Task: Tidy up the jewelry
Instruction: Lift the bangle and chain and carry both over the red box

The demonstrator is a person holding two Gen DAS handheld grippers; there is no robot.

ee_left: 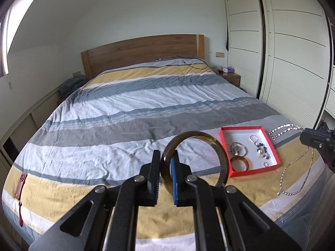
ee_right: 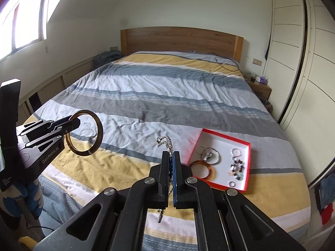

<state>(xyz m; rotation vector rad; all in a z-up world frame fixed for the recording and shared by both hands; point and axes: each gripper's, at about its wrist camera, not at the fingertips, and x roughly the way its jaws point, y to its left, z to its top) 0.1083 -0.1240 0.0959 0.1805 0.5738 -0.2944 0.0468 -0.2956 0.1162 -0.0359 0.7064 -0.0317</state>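
My left gripper [ee_left: 166,156] is shut on a dark amber bangle [ee_left: 211,140] and holds it in the air above the bed; the same gripper [ee_right: 72,124] and bangle [ee_right: 98,125] show in the right wrist view. My right gripper [ee_right: 170,154] is shut on a silver chain necklace [ee_right: 166,141], whose ends hang above and below the jaws. In the left wrist view the right gripper [ee_left: 302,136] is at the right edge with the chain [ee_left: 293,167] draping down. A red-rimmed white tray [ee_right: 247,163] on the bed holds an orange bangle [ee_right: 210,170], rings and beaded bracelets [ee_right: 237,167].
The tray [ee_left: 225,148] lies near the foot of a striped bed [ee_right: 167,87] with a wooden headboard [ee_right: 180,39]. White wardrobe doors [ee_right: 303,62] stand to the right, a nightstand [ee_right: 259,87] beside the bed. A red strap [ee_left: 21,186] lies at the bed's left edge.
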